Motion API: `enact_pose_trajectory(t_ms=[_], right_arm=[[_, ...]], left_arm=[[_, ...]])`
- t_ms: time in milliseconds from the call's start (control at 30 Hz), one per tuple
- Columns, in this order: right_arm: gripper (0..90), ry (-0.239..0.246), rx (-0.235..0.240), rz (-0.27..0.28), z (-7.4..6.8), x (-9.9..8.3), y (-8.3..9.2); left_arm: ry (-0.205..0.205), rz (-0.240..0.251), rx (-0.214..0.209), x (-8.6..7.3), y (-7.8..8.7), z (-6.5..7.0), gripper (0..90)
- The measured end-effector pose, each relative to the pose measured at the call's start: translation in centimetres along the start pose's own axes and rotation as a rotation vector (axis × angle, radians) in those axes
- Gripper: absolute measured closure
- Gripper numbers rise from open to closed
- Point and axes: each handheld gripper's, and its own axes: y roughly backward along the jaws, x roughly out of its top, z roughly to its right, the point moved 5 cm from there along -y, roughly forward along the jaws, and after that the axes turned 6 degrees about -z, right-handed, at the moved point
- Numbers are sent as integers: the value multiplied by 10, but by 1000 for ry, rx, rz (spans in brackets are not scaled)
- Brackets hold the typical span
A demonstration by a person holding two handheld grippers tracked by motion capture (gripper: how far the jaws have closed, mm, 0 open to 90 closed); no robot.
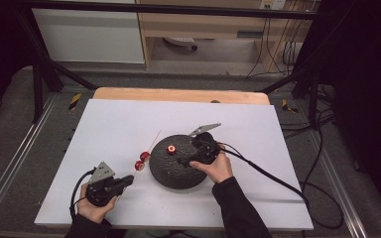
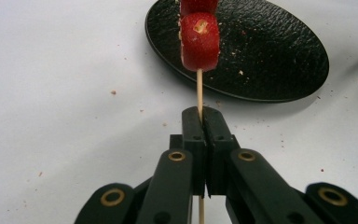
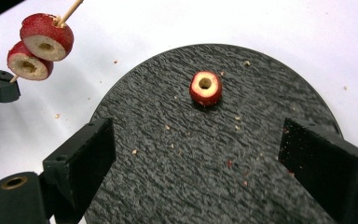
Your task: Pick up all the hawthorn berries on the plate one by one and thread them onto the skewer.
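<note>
My left gripper (image 1: 128,180) (image 2: 204,122) is shut on a thin wooden skewer (image 1: 151,141) (image 2: 199,88) near the table's front left. Two red cored fruit slices (image 1: 142,159) (image 2: 199,42) (image 3: 44,41) are threaded on the skewer, which slants up and away towards the plate's left rim. A round black textured plate (image 1: 167,174) (image 2: 270,56) (image 3: 168,177) lies at the middle of the table. One loose cored red fruit piece (image 1: 171,148) (image 3: 205,87) sits on it. My right gripper (image 1: 184,155) (image 3: 200,140) hangs over the plate, open, its jaws wide apart with nothing between them.
A white sheet (image 1: 114,124) covers the table, with a wooden edge (image 1: 178,95) at the back. Fruit crumbs dot the plate and the sheet. Black cables (image 1: 273,176) trail off to the right. A metal frame and shelving stand beyond the table.
</note>
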Motion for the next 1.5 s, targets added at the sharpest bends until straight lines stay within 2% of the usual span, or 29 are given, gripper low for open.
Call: enact_pose_trajectory(t_ms=[100,367,533,767,933,1033,1500], right_arm=[[127,20,-20,-39,1,9,-4],[172,56,-27,-133,2,29,-24],[230,55,-35,-179,3,38,-39],[342,40,-33,-210,9,48,-57],[401,-25,-25,-233,11,47,-70],[436,-47,-34,-250,13,45,-75],[589,-125,-6,-275,17,43,-85]], left_arm=[[2,0,1,0,0,-3,887],[4,-3,6,-1,0,-5,886],[0,-5,11,-1,0,-5,887],[-2,-7,12,-1,-1,-4,886],[-7,-11,11,-1,-1,-3,886],[-9,-13,10,-1,-1,-2,886],[-16,-15,11,-1,-2,-1,886]])
